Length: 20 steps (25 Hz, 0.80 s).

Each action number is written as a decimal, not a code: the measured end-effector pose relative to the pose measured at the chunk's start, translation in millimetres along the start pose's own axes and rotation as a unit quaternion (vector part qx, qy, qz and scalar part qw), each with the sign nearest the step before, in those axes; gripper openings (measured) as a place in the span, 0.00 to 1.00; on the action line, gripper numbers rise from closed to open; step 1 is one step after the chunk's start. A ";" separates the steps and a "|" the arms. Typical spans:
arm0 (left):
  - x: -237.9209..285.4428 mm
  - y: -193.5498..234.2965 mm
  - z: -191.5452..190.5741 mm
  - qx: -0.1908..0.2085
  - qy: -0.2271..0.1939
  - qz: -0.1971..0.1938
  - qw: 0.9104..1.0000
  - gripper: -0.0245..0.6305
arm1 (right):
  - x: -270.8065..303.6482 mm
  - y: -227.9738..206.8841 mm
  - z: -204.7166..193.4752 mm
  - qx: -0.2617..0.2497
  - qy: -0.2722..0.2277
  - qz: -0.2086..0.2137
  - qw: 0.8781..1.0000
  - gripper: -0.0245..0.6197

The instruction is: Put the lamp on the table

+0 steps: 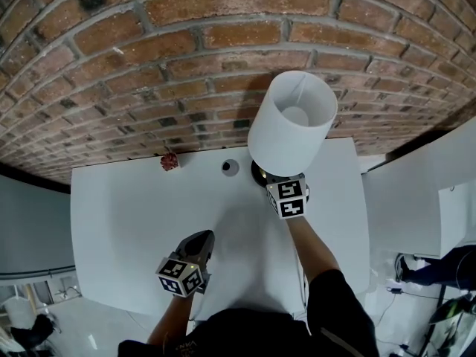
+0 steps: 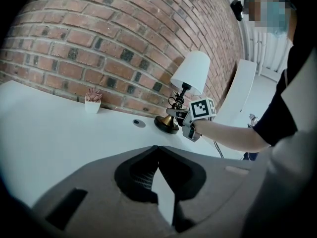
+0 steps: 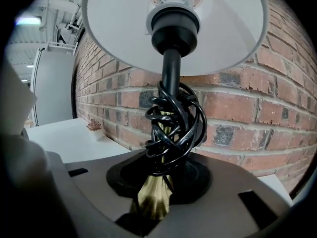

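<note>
The lamp (image 1: 291,121) has a white shade, a black stem wound with black cord, and a brass foot. It stands upright at the back of the white table (image 1: 126,222), close to the brick wall. My right gripper (image 1: 272,180) is shut on the lamp's lower stem, just above the foot. In the right gripper view the brass stem (image 3: 154,197) sits between the jaws of the right gripper (image 3: 151,209), under the cord bundle. From the left gripper view the lamp (image 2: 190,72) and right gripper (image 2: 177,114) show at mid-distance. My left gripper (image 1: 199,241) is shut and empty over the table's front.
A small pink potted plant (image 1: 169,161) stands at the table's back edge, left of a round cable grommet (image 1: 230,167). The brick wall (image 1: 149,65) runs right behind the table. A white panel (image 1: 416,192) borders the table's right side.
</note>
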State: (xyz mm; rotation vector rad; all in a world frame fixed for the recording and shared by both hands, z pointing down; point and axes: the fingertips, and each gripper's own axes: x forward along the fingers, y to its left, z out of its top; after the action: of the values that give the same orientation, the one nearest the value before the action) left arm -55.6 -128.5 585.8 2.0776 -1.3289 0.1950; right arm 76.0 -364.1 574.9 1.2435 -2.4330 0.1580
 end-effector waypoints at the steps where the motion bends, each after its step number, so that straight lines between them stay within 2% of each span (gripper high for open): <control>1: 2.1 -0.5 0.0 0.000 0.001 -0.001 1.000 0.04 | 1.5 0.0 -0.3 0.000 -0.001 0.001 1.000 0.20; 8: 8.4 0.5 -2.3 0.002 0.012 -0.003 1.000 0.04 | 4.0 5.1 -7.9 -0.002 0.000 0.012 1.000 0.20; 13: 13.1 -0.8 -4.0 0.001 0.017 -0.005 1.000 0.04 | 3.3 10.0 -5.3 -0.022 -0.023 0.012 0.999 0.20; 20: 16.3 -3.5 -5.5 0.004 0.022 -0.009 1.000 0.04 | 3.2 10.1 -5.3 -0.019 -0.057 0.013 0.998 0.20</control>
State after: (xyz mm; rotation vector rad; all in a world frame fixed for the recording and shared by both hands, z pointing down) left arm -43.7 -136.6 595.8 2.0803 -1.2842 0.2363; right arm 67.8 -359.0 581.8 1.2360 -2.5382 0.0488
